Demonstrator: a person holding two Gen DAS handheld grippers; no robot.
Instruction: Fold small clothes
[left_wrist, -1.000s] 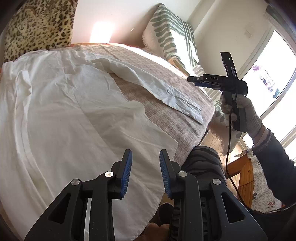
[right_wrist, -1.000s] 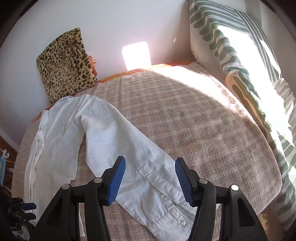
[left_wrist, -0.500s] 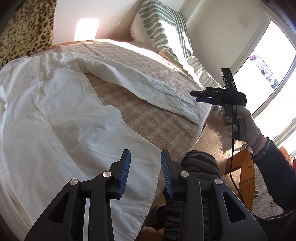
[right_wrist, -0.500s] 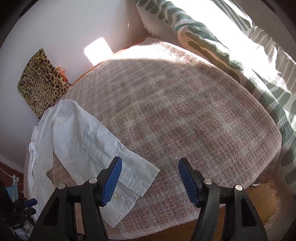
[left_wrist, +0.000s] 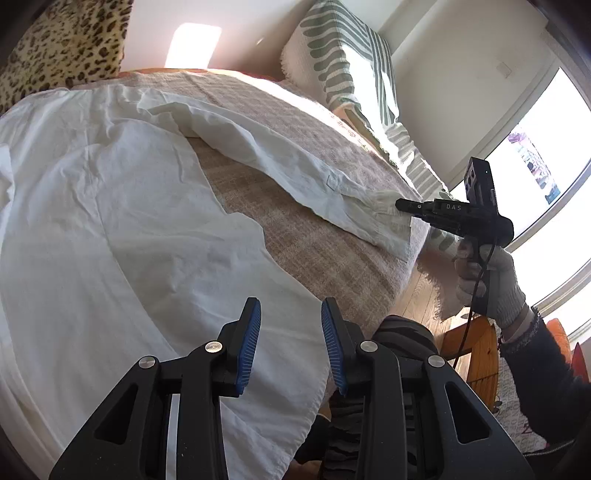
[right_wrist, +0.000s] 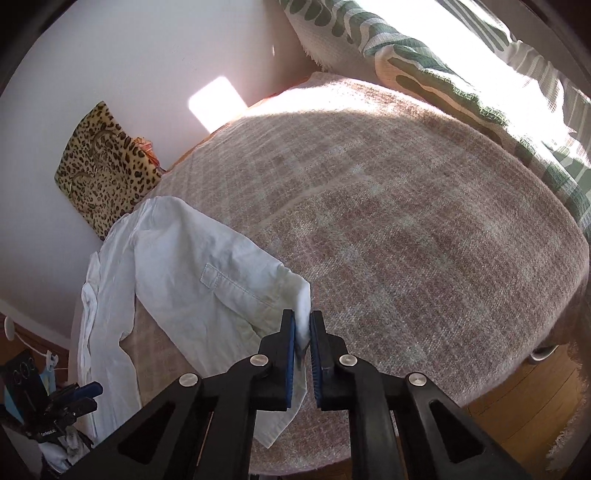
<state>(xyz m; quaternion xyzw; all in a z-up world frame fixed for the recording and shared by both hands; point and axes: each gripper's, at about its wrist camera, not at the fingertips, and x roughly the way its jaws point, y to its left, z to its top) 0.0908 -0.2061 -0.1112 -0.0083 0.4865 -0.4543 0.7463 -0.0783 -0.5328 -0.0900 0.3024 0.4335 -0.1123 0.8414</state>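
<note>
The left gripper is hovering with its jaws apart and holding nothing, just above the hem of the white shirt, which is lying spread across the pinkish blanket. Farther off, the right gripper is pinching the sleeve cuff at the bed's edge, jaws clamped on the cloth.

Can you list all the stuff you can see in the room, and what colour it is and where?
shirt: one, white, spread on the bed
sleeve cuff: one, white, near the bed's edge, pinched by the right gripper
blanket: one, pinkish-beige check, covering the bed
leopard cushion: one, tan with dark spots, against the wall
patterned throw: one, white and green, at the bed's far side
floor: wood, beside the bed
left gripper: black with blue pads, jaws apart over the shirt hem
right gripper: black with blue pads
gloved hand: one, white glove, holding the right gripper
</note>
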